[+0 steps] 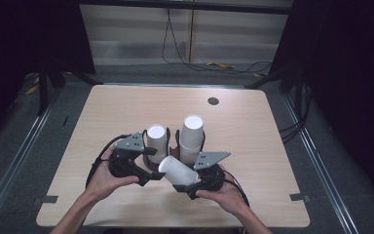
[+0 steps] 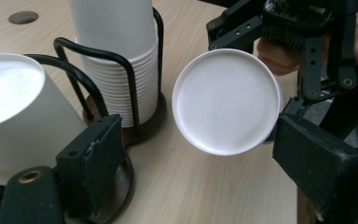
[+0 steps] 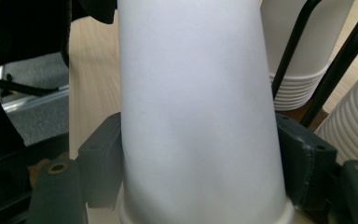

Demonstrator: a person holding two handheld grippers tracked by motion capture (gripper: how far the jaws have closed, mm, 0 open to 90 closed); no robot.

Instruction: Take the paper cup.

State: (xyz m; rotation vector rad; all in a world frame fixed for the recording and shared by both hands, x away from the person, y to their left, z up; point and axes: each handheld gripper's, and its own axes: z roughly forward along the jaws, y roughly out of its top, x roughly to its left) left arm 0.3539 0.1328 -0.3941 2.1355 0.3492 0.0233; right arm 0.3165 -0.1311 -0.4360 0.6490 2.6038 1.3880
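White paper cup (image 1: 177, 170) lies sideways near the desk's (image 1: 272, 161) near edge, clamped by the right gripper (image 1: 195, 183), probably freshly drawn from a stack (image 1: 191, 134). Left gripper view: its jaws stand released either side of the cup's base (image 2: 227, 100), seemingly ready to receive it. Right gripper view: pads (image 3: 303, 163) pinch the cup's wall.

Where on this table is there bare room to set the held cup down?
Bare wood lies beyond the two cup stacks up to the round hole, and along both side edges of the table. It's crowded near the front, around both grippers and the held cup.
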